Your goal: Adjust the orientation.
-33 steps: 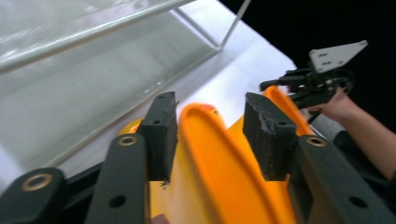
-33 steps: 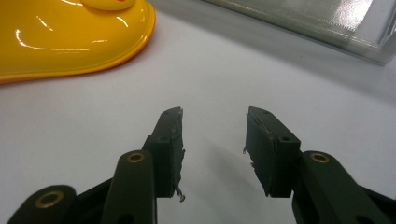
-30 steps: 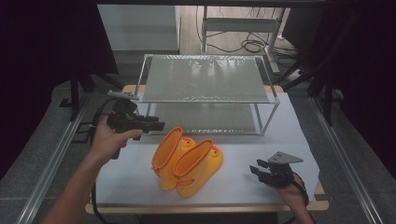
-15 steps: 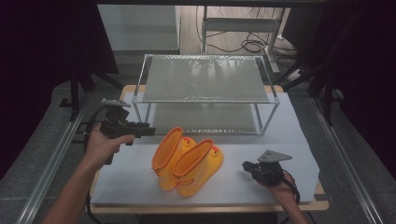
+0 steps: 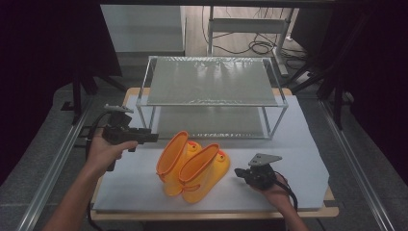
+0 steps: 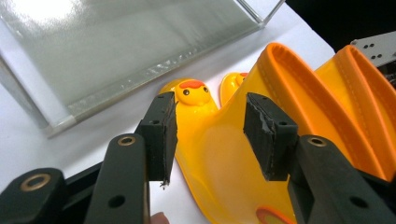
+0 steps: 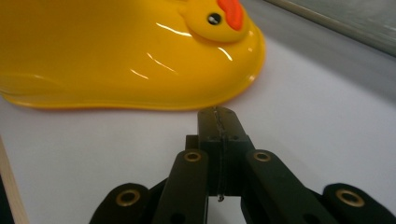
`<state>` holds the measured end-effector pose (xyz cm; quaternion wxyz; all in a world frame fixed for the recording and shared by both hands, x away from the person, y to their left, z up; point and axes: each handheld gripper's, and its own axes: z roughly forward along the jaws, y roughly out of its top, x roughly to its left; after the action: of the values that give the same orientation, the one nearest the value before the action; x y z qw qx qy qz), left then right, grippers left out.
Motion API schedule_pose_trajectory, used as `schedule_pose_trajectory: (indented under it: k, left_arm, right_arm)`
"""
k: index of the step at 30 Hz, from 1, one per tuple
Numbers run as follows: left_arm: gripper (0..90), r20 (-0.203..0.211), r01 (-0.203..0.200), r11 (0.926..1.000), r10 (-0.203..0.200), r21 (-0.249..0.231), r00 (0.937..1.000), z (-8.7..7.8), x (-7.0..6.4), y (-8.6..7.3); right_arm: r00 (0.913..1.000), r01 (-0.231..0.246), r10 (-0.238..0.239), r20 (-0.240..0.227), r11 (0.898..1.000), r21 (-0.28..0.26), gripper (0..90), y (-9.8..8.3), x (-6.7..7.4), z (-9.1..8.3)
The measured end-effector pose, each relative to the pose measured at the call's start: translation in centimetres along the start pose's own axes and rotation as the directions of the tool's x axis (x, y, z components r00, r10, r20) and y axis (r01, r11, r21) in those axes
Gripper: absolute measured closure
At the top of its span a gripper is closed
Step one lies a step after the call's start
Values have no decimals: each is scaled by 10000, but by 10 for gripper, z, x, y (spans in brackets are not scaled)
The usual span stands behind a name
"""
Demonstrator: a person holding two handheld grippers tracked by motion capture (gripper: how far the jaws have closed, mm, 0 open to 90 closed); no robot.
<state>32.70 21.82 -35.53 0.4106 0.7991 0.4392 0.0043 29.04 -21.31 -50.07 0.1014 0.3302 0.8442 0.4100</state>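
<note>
While right tongs closed: left tongs agape.

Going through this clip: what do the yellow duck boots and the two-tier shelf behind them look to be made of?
The duck boots look like glossy moulded rubber or PVC: sharp highlights streak the toe in the right gripper view, and the orange cuff is thick and rolled. The shelf seems to have frosted or textured translucent panels, glass or acrylic, in a thin pale metal-looking frame.

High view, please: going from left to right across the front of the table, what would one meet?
Left gripper → yellow duck boots → right gripper.
</note>
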Motion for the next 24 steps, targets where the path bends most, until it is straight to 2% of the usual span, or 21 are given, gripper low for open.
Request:
schedule_pose_trajectory:
  k: [3, 4, 9, 24]
  left_arm:
    - [538, -24, 38, 10000, -37, 56, 10000, 1, 1, -3]
    - [537, -29, 28, 10000, -28, 65, 10000, 1, 2, -3]
    - [536, -53, 137, 9999, -136, 83, 9999, 1, 6, -6]
    - [526, -104, 126, 9999, -125, 107, 9999, 4, 6, -9]
  right_arm:
    - [9995, 38, -33, -308, 9999, 166, 900, 4, 5, 11]
    - [9984, 249, -233, -508, 9992, 310, 900, 7, 10, 18]
    - [9965, 523, -492, -670, 9976, 455, 900, 11, 17, 29]
    - [9969, 476, -439, -658, 9974, 550, 900, 8, 18, 28]
